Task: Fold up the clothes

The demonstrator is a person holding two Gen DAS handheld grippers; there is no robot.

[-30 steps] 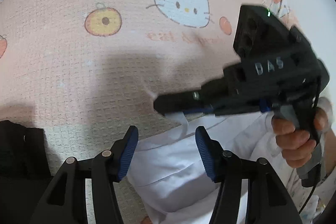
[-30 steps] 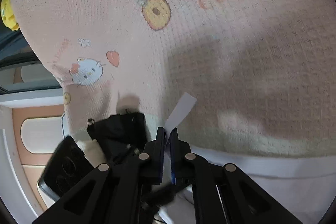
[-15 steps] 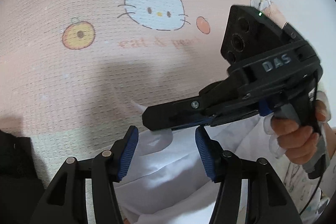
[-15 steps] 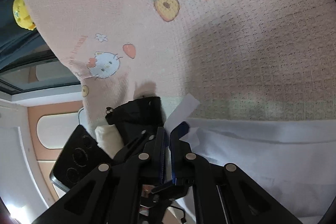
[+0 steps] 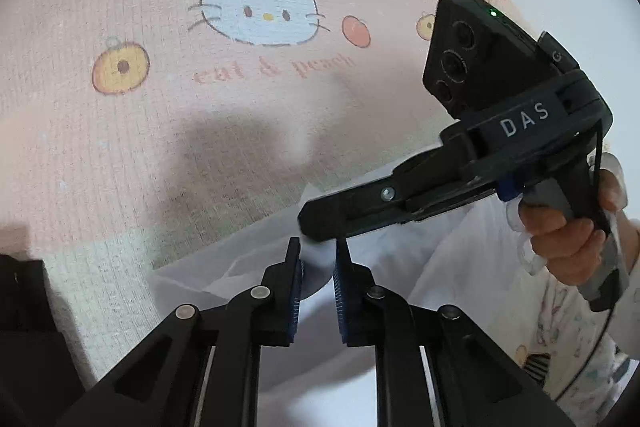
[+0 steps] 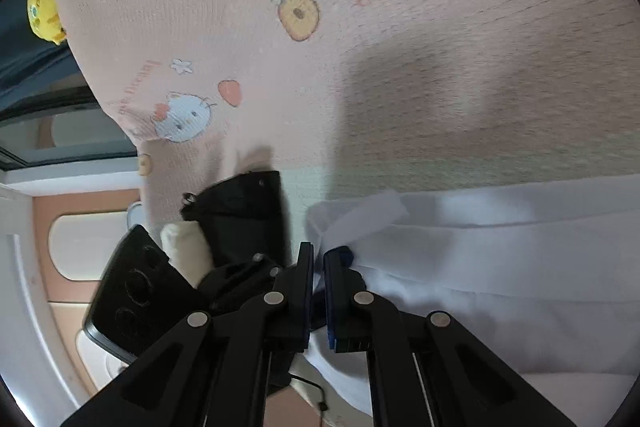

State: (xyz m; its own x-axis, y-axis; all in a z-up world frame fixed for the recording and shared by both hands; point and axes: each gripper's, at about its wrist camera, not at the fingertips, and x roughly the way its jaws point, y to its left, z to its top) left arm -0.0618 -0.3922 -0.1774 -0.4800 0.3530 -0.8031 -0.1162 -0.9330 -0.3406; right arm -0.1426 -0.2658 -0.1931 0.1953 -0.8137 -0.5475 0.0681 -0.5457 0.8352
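1. Since a second ago the left gripper (image 5: 318, 261) has narrowed from wide open to a small gap with white cloth bunched between its blue pads. Whether it is fully clamped is hard to tell, but it looks closed on the cloth. The right gripper's (image 6: 318, 263) grip has not changed.
2. At the far left of the pink printed blanket (image 5: 168, 115) lies a black garment (image 6: 244, 215), with a cream one (image 6: 186, 251) beside it. Whether either is properly folded cannot be told.
3. The white garment (image 6: 500, 259) lies along the blanket's near edge and is rumpled, not squared. Both tools meet at one corner of it.
4. The right gripper comes in from the right, held in a hand (image 5: 568, 247). Its fingers are almost together and pinch the garment's edge, and a small flap (image 6: 372, 211) sticks out beyond them.
5. Judged from this, the white garment is mid-handling. Its corner is held, but no clean fold shows, so the folding and smoothing look unfinished.
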